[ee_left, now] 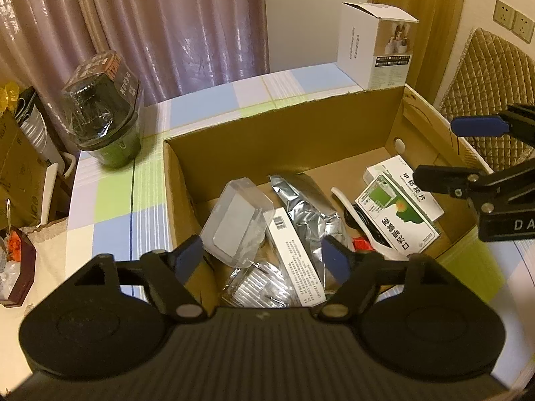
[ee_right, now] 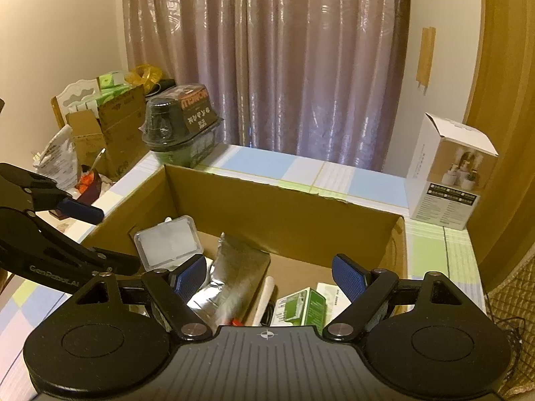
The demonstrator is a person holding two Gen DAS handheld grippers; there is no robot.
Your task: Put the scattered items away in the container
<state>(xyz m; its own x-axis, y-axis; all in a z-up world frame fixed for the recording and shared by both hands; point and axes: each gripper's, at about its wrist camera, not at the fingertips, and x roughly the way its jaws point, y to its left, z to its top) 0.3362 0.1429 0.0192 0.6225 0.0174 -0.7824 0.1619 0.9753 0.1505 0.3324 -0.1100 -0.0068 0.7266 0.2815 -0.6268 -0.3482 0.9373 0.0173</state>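
- The cardboard box (ee_left: 284, 127) sits on the checked surface (ee_left: 133, 193), open at the top.
- Inside it lie a clear plastic case (ee_left: 237, 220), a silver foil pouch (ee_left: 304, 207), a long white carton (ee_left: 297, 260), foil blister strips (ee_left: 257, 287) and a green-and-white medicine box (ee_left: 398, 220).
- The left gripper (ee_left: 264, 254) hangs over the box's near edge, jaws spread, nothing between them.
- The right gripper (ee_right: 272, 274) hangs over the box, jaws spread, gripping nothing.
- A wrapped dark jar (ee_left: 103, 110) and a white product box (ee_left: 371, 46) stand outside the box.

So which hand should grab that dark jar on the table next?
Left. The dark jar stands outside the cardboard box, off its left corner, on the left gripper's side. Its jaws are open and empty. The right gripper would have to cross the box.
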